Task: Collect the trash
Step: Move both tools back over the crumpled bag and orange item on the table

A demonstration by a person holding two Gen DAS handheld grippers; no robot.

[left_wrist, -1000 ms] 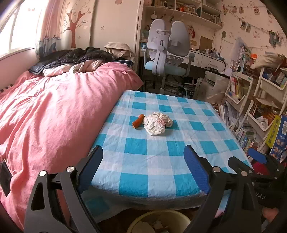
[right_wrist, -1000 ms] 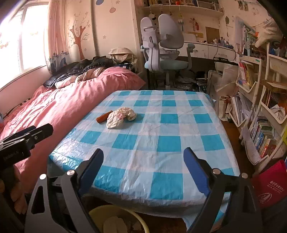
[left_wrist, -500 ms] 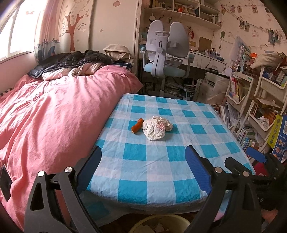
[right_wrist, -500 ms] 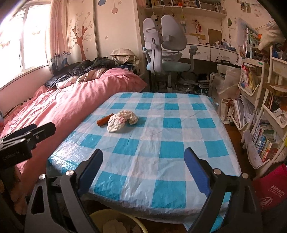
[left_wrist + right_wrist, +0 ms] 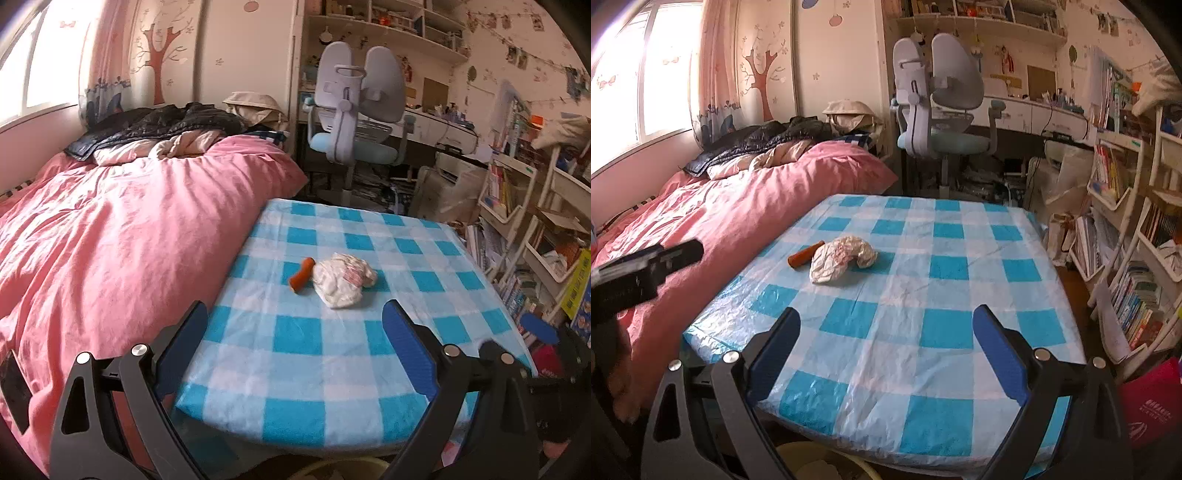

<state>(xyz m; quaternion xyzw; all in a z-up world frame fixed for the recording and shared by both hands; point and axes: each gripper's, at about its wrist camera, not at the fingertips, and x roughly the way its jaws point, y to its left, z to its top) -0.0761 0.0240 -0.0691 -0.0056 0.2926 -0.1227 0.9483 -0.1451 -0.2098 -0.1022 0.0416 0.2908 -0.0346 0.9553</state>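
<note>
Both claws are spread wide and carry nothing: the left gripper (image 5: 295, 325) and right gripper (image 5: 886, 328) hover at the table's (image 5: 945, 332) near edge. The crumpled wrapper (image 5: 840, 258) lies at 11 o'clock, touching the orange sausage piece (image 5: 806, 254). Best approach low, straddling the wrapper's bulk before closing.

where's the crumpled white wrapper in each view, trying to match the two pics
Left wrist view: the crumpled white wrapper lies a little right of centre on the checked table, beyond the open left tool.
Right wrist view: the wrapper sits left of centre, nearer the bed side, beyond the open right tool.
Shared landmark: the orange stick lying against the wrapper's left side in both.
</note>
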